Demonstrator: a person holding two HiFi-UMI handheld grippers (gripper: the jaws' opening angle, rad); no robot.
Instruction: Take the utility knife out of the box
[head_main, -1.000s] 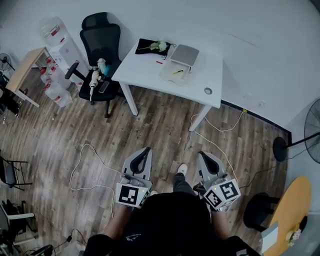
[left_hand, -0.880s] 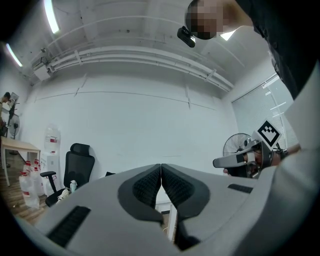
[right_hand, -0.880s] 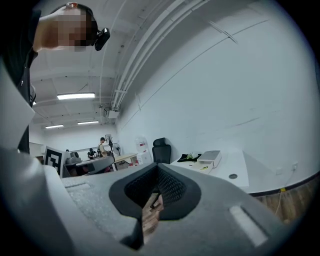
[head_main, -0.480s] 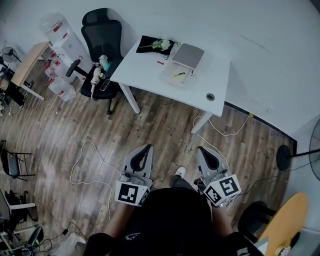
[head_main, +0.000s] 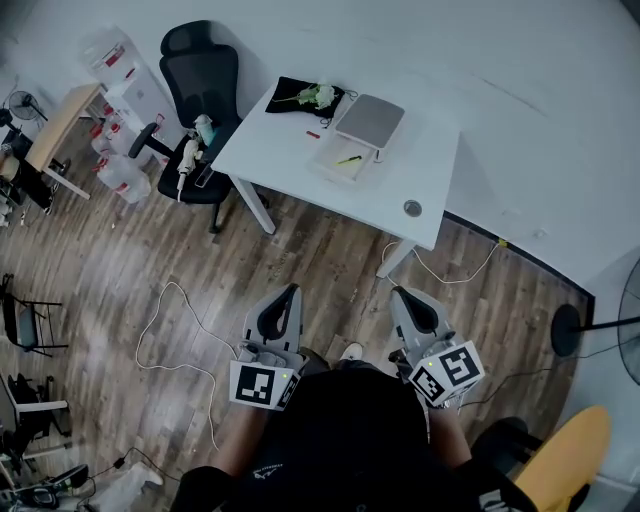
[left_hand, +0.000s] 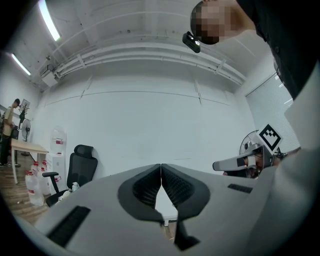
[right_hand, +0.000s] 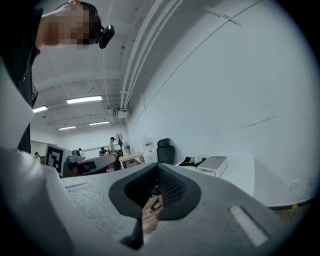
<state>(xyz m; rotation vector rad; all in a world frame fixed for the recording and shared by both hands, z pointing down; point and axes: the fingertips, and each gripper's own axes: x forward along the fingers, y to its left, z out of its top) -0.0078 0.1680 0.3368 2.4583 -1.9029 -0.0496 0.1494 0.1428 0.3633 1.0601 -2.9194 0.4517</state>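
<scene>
Left tongs (head_main: 288, 296) and right tongs (head_main: 402, 298) are both sitting closed and empty, well apart from the surface (head_main: 425, 150). Advisable: squaring up to the box (head_main: 335, 168) before opening.

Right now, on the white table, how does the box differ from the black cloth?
The box is pale and holds a small yellow item; the black cloth is dark and carries white flowers. The box sits nearer the table's middle, the black cloth at its far left corner. Both lie on the white table.
</scene>
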